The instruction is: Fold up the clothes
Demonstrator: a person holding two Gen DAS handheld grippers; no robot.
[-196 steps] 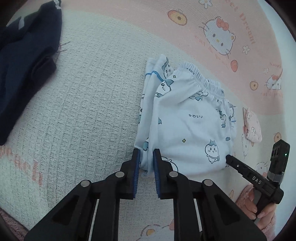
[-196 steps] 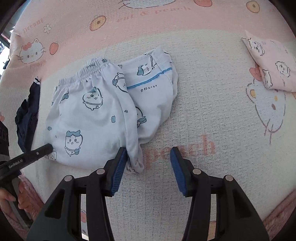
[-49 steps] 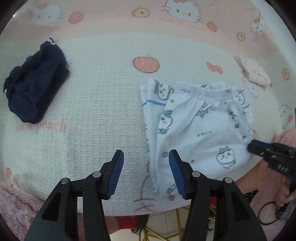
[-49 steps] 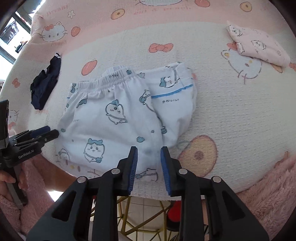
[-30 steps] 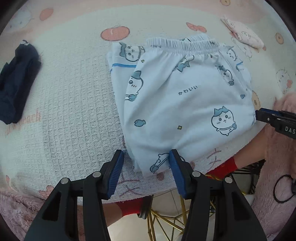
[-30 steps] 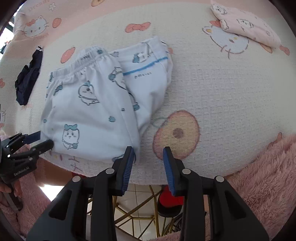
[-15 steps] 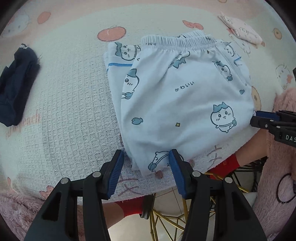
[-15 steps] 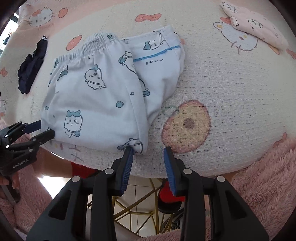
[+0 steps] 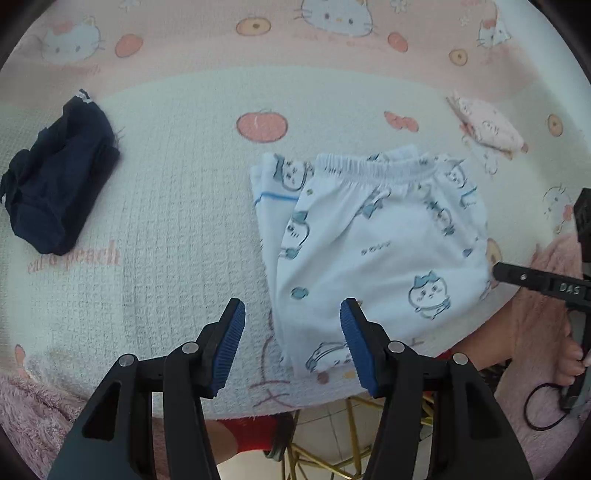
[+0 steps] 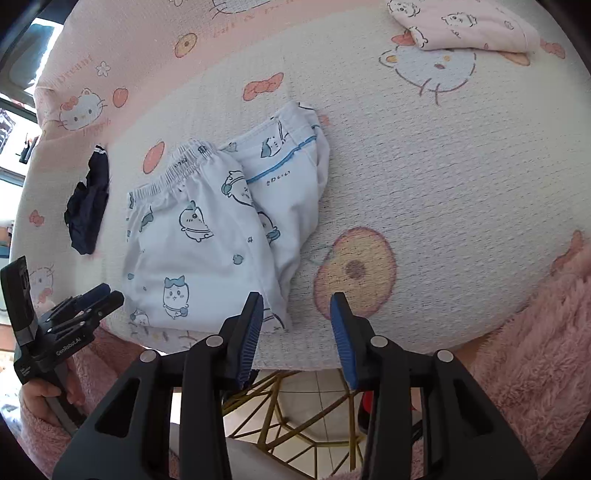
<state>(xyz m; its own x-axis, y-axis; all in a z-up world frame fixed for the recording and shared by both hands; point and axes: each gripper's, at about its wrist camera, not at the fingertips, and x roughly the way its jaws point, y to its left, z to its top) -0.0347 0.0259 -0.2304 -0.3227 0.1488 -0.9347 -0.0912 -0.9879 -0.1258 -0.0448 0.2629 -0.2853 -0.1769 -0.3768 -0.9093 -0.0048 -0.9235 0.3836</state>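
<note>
Folded white cartoon-print pants (image 9: pixel 384 240) lie on a blanket-covered tabletop (image 9: pixel 166 206), framed by two hand-held grippers.

The left hand-held gripper (image 9: pixel 292 345) hovers with its jaws opening above the pants' near left corner, its blue pads clear of the cloth. The right hand-held gripper (image 10: pixel 296 336) is also opening, nothing pinched, with the pants' near right corner just ahead of its left pad. A dark navy garment (image 9: pixel 55 184) lies well to the left, a pink folded garment (image 10: pixel 469 26) far ahead to the right.
</note>
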